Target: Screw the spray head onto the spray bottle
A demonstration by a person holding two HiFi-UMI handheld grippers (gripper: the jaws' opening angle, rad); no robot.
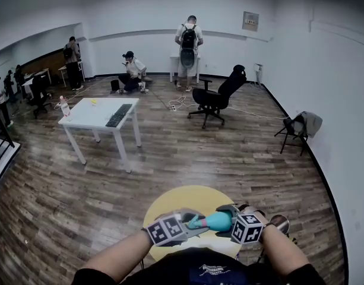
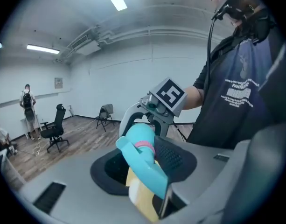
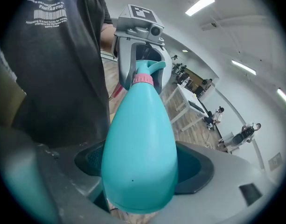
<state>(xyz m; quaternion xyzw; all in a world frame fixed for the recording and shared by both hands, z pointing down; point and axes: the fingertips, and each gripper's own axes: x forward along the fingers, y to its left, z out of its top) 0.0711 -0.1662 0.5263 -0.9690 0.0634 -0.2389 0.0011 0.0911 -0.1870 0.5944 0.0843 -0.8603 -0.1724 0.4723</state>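
Teal spray bottle (image 3: 140,157) with pink collar (image 3: 143,80), its body pinched in the right gripper (image 3: 142,171) jaws; left gripper (image 2: 143,164) jaws clamp the teal spray head (image 2: 139,148); round yellow table (image 1: 170,203) beneath; wood floor (image 1: 229,153).

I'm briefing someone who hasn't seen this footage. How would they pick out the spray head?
Over the round yellow table, a teal spray bottle is held lying sideways. The spray head is the trigger piece at its narrow end, between the jaws of the left gripper, marked off from the smooth body by a pink collar.
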